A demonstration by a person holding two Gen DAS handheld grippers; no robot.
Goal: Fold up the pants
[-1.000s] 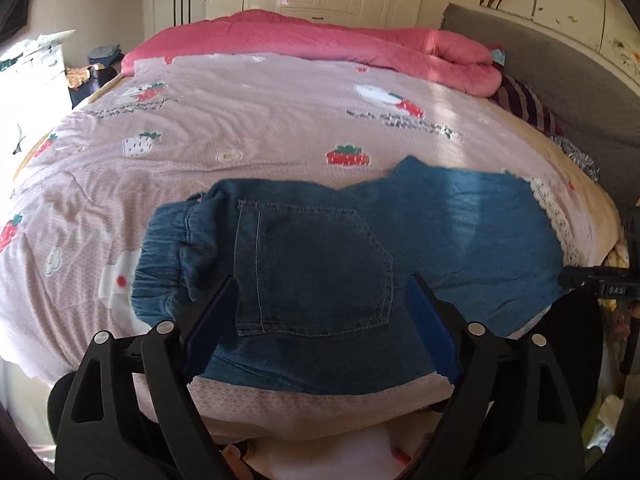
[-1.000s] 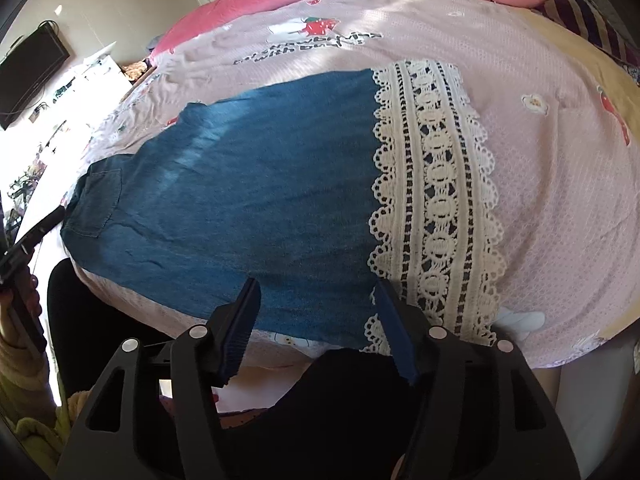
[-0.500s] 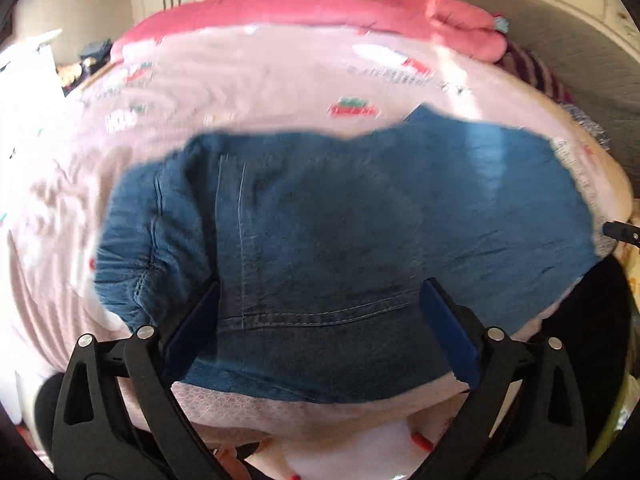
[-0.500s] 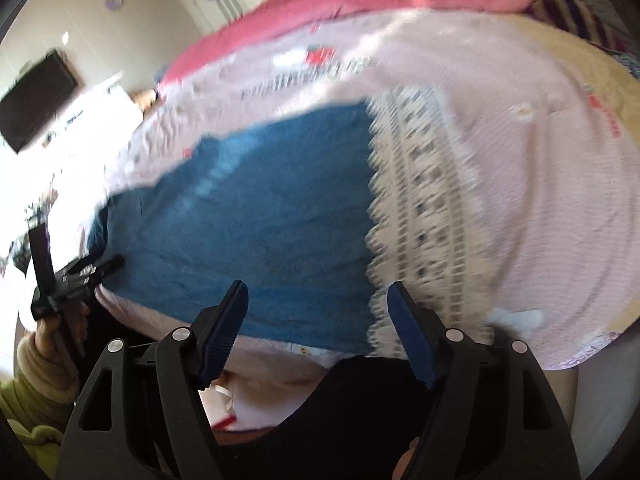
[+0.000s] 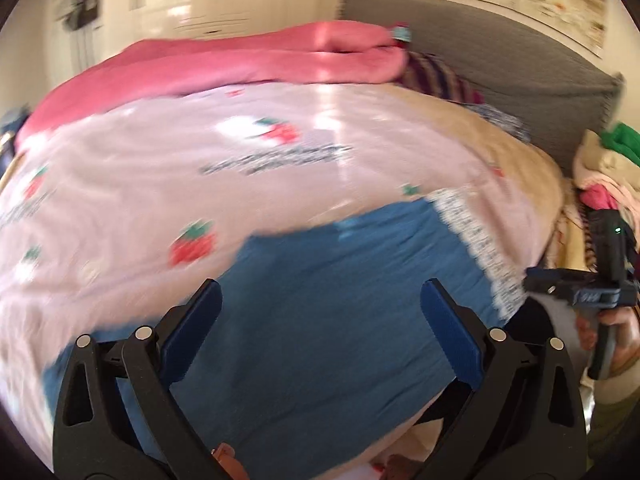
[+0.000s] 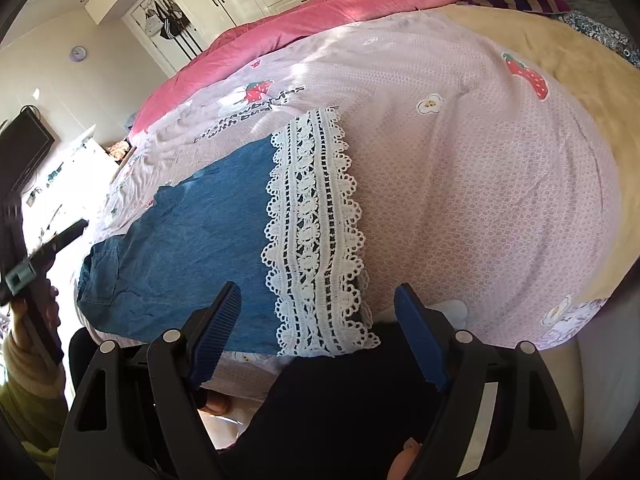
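The denim pants (image 6: 188,248) lay flat along the near edge of the bed (image 6: 480,200), lace cuffs (image 6: 316,240) by the right gripper (image 6: 320,320); both it and the left gripper (image 5: 320,328) hung wide apart, holding nothing. Folding looked barely begun, and the next move probably called for pinching cuff and waist. The bedspread print read roughly "strawberries with…".

The bed (image 6: 580,184) wears a pink strawberry-print cover (image 6: 460,184), with denim pants (image 6: 192,240) spread flat near its front edge and a pink quilt (image 6: 280,28) along the far side.
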